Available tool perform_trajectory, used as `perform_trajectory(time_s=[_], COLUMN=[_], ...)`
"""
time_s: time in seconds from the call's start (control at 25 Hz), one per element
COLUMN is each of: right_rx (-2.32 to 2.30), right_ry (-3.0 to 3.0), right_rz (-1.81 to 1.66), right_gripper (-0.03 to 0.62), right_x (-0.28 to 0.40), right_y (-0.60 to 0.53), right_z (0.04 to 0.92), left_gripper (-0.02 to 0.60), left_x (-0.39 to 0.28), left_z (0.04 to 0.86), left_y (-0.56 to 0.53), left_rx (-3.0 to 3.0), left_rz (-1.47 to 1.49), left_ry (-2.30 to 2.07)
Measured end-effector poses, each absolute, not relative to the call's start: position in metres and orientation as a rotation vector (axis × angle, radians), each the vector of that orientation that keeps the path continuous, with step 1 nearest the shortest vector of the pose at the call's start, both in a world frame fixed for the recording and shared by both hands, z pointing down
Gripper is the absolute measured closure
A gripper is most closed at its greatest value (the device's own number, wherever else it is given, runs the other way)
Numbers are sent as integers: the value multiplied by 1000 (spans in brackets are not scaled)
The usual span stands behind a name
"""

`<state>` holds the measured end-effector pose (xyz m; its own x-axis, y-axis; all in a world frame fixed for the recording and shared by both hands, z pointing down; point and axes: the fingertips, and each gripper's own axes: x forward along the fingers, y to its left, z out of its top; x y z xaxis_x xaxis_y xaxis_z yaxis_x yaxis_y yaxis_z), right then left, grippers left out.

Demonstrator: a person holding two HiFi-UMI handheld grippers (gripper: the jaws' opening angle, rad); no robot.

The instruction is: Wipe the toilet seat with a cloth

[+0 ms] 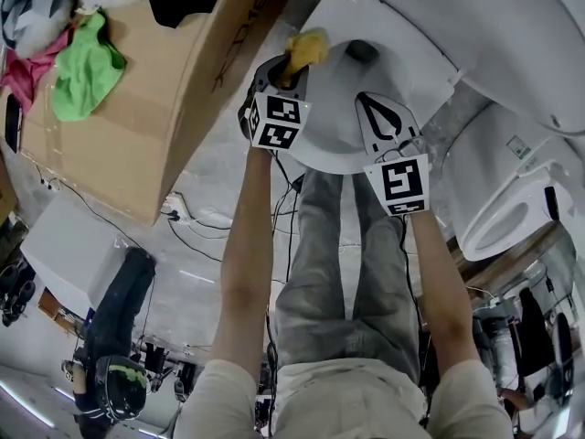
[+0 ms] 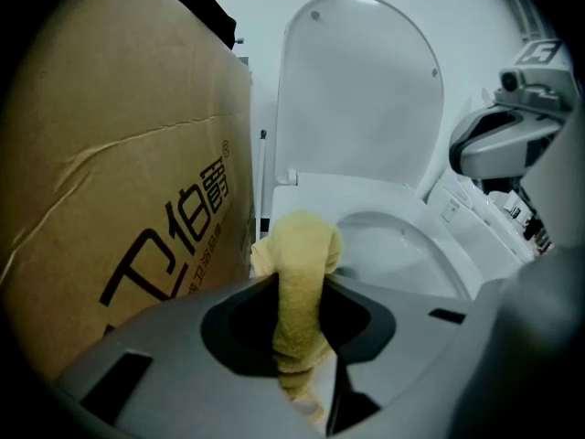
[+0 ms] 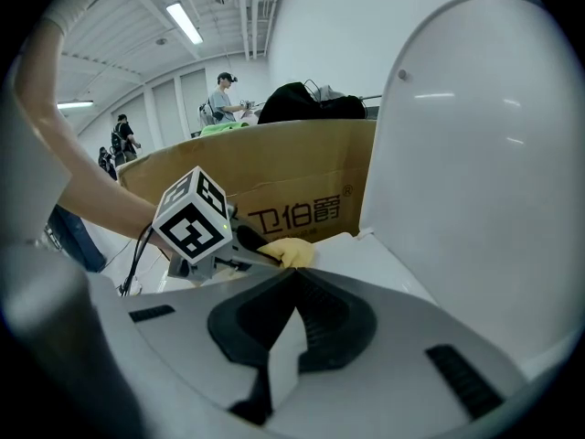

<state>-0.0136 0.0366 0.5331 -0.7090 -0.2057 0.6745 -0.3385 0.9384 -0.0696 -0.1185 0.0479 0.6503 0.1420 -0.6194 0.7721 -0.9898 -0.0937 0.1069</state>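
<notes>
The white toilet seat (image 2: 446, 256) is a smooth, shiny oval ring round the bowl. Its white lid (image 2: 361, 90) stands up behind it. A big brown cardboard box (image 2: 119, 199) stands just beside the seat's left edge, with only a thin gap there. Another white toilet (image 1: 503, 218) sits near on the right. Above the ring the room is open.

The fluffy yellow cloth (image 2: 302, 282) is at the back left corner of the seat, near the lid. It seems to touch the seat, but I can't be sure. The left tongs (image 1: 291, 69) are squeezed tight on the cloth, which pokes out past the tips. The right tongs (image 3: 296, 274) have their tips pressed together and hold nothing. They hang over the right side of the seat.
</notes>
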Motion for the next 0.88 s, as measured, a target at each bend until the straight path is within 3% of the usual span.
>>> perform_trajectory(time_s=[0.88], right_rx=[288], right_ry=[-2355], right_rz=[267], right_gripper=[586], right_x=[-5], right_y=[80], right_z=[540], left_gripper=[465], left_x=[-107], left_z=[653], left_y=[117], left_rx=[1716], left_rz=[747], left_ry=[-1556])
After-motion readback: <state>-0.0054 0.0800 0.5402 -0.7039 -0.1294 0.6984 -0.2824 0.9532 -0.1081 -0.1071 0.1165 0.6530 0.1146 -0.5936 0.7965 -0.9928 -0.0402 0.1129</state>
